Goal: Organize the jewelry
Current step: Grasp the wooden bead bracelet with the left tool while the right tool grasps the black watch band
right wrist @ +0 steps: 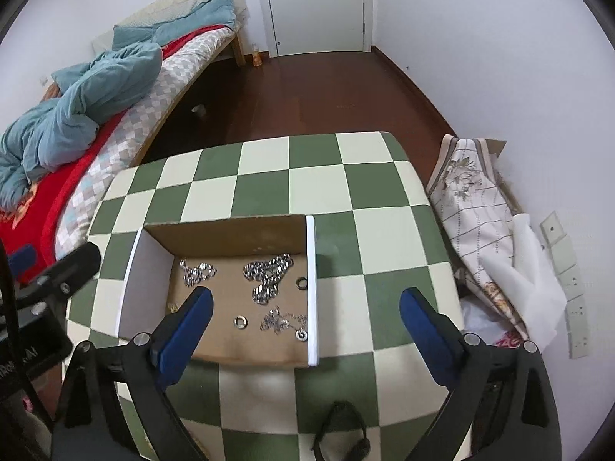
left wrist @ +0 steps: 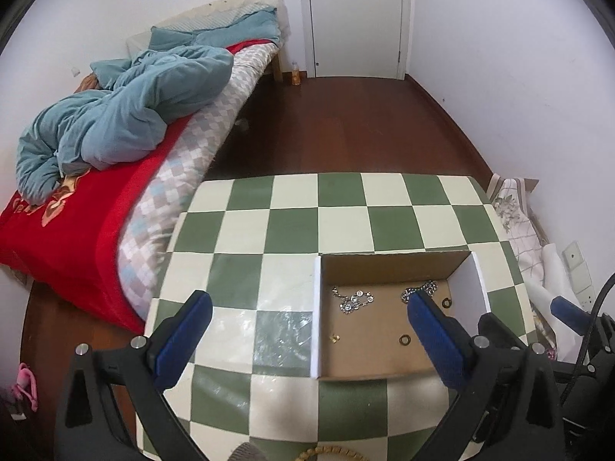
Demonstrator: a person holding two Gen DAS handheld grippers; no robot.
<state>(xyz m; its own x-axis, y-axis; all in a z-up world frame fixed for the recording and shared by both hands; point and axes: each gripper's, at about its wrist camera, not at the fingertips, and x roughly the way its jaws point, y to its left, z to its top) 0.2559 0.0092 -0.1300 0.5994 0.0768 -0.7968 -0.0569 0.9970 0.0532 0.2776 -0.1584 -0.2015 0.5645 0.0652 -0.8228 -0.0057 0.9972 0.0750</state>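
On the green-and-cream checkered table (right wrist: pixel 330 188) sits an open cardboard box (right wrist: pixel 230 230) holding silver chains (right wrist: pixel 269 272) and small rings (right wrist: pixel 241 322). The left gripper (left wrist: pixel 307 299) and right gripper (right wrist: pixel 305 299) hover over it, fingers spread wide, nothing between them

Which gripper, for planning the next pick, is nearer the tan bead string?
Left: left gripper hangs over the bead string at the table edge; right gripper hangs farther right, over the box.
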